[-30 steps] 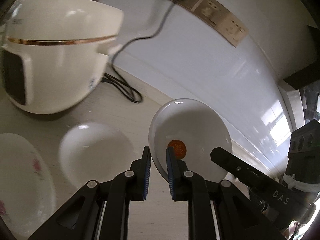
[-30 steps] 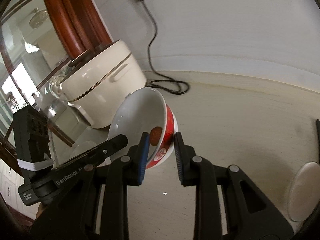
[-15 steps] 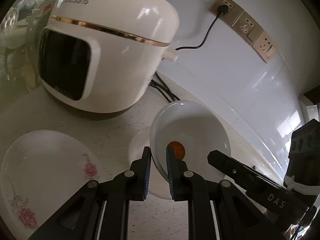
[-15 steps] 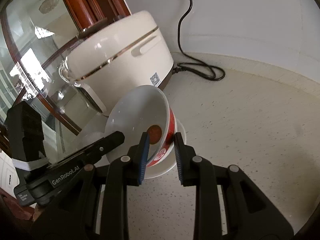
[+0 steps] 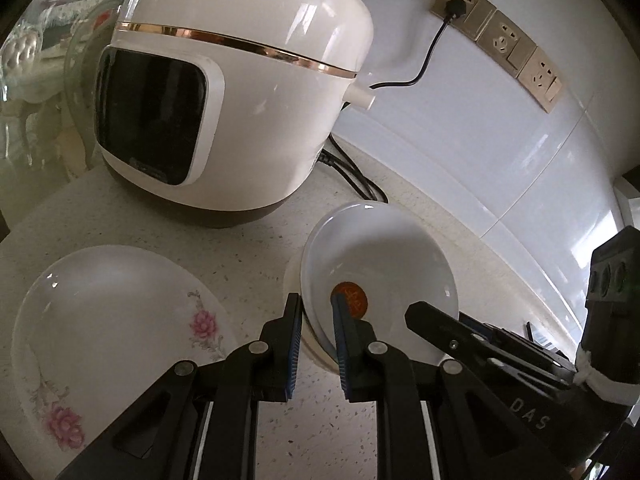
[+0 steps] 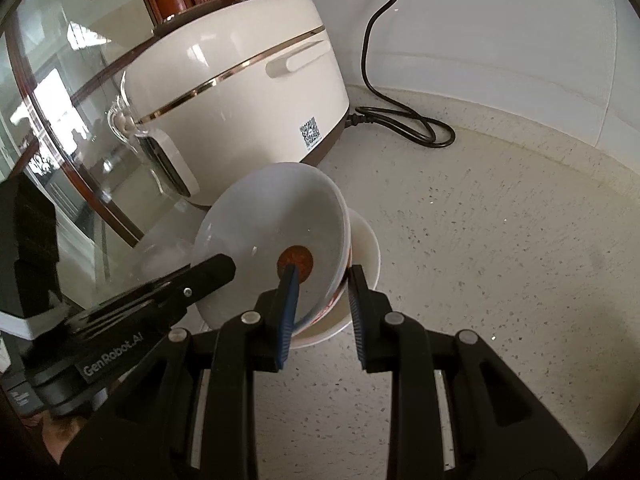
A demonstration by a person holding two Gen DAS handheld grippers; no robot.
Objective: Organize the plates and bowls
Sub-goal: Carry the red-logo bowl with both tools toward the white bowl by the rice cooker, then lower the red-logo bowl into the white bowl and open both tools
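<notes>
A bowl, white inside with an orange-red dot and red on the outside, is tilted over a shallow white dish on the counter. My left gripper is shut on its left rim. My right gripper is shut on the opposite wall of the same bowl, one finger inside and one outside. I cannot tell whether the bowl touches the white dish. A white plate with pink flowers lies to the left.
A white rice cooker stands close behind the bowl, its black cord coiled by the wall. Wall sockets sit above. A glass panel in a wooden frame bounds the counter's left side.
Both grippers carried the bowl down and leftward toward the rice cooker; it now sits over the white dish. The flowered plate has come fully into view.
</notes>
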